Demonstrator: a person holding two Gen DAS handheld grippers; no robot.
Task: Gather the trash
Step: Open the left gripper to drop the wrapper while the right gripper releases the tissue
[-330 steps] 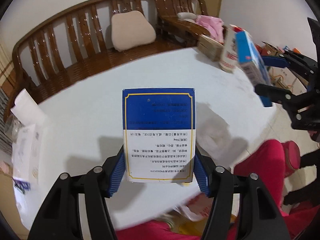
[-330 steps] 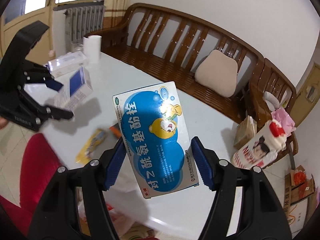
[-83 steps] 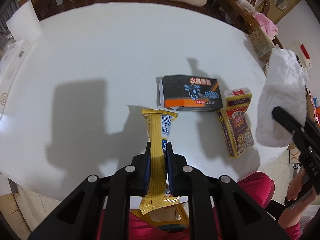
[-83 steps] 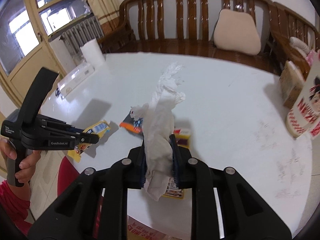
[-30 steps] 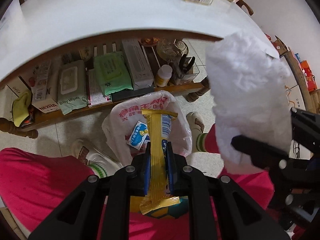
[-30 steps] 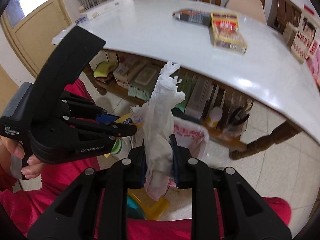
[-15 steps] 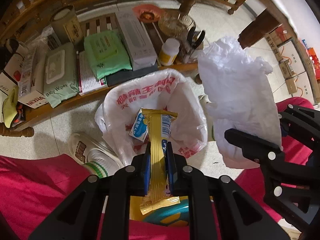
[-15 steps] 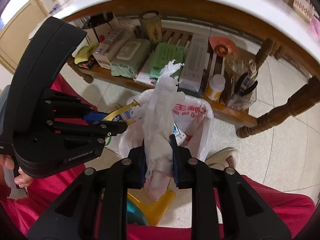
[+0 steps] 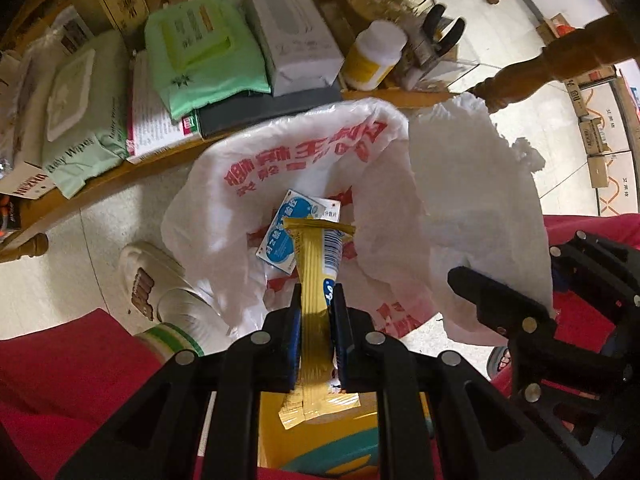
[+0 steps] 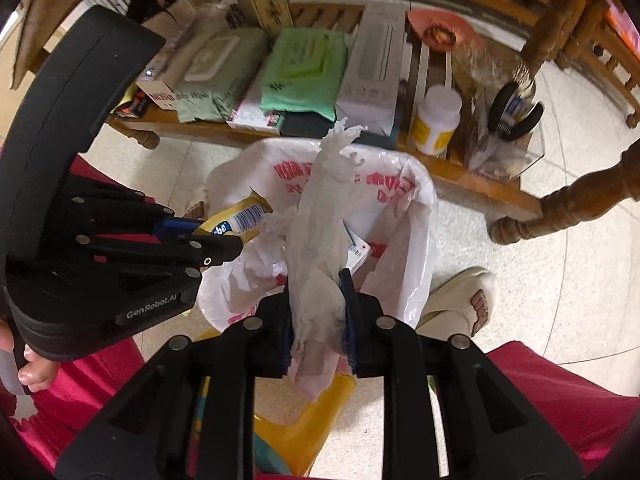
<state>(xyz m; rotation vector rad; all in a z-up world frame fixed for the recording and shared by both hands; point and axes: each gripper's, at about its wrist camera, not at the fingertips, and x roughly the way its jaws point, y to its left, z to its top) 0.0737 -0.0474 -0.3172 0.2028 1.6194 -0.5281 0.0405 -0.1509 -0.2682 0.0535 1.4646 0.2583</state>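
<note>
My left gripper [image 9: 315, 296] is shut on a yellow wrapper [image 9: 318, 268], which hangs over the mouth of a white plastic bag with red print [image 9: 280, 160] on the floor. A blue and white medicine box [image 9: 294, 226] lies inside that bag. My right gripper [image 10: 316, 284] is shut on a crumpled white tissue [image 10: 320, 220] above the same bag [image 10: 404, 216]. In the left wrist view the tissue [image 9: 472, 208] hangs at the right over the bag's edge. The left gripper [image 10: 216, 240] with the wrapper [image 10: 236, 220] shows at the left of the right wrist view.
A low wooden shelf [image 9: 120, 168] behind the bag holds wipe packs [image 9: 200, 52], a grey box [image 9: 288, 16], a yellow pill bottle [image 9: 374, 56] and pliers [image 10: 516, 112]. A person's slippered feet [image 9: 160, 284] and red trousers [image 10: 560, 392] flank the bag. A table leg [image 10: 568, 208] stands right.
Both grippers have sunk from the table's edge toward the bag under the table, which now fills the middle of both views. The wrapper and tissue stay gripped.
</note>
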